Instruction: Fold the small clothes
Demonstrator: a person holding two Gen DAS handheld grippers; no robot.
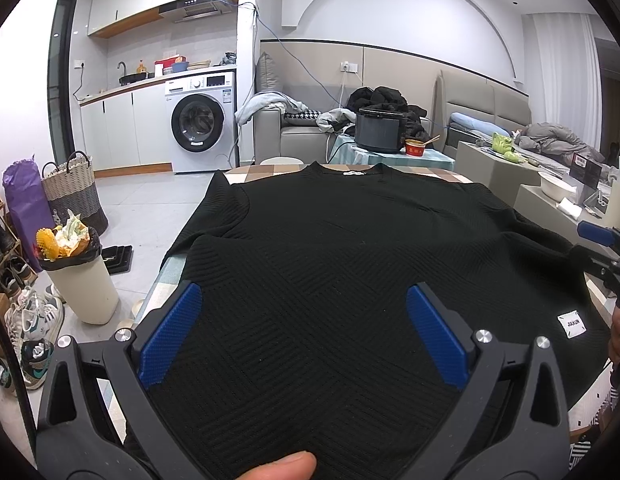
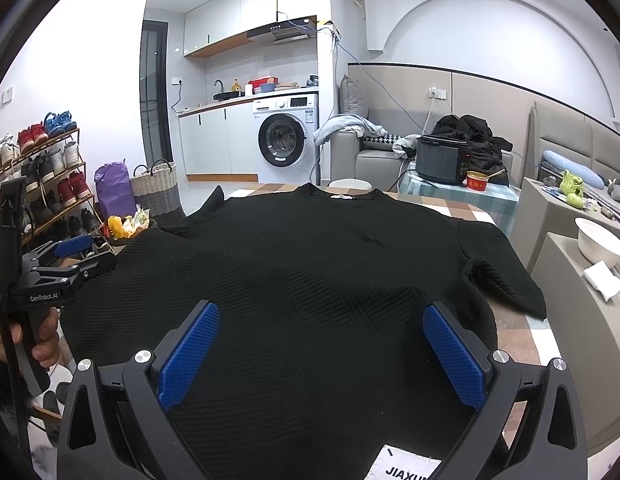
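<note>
On the checked worktop a black ribbed knit sweater lies flat, neckline away. Left tool and right tool hover wide open, empty. Soft, limp, light; likely grip hem corners.

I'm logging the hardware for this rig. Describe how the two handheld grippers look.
Both the left gripper and the right gripper have matte black angular frames, silver round bolts at the pivots and flat blue textured finger pads. The left one's side, seen from the right wrist, bears white "GenRobot.AI" lettering.
</note>
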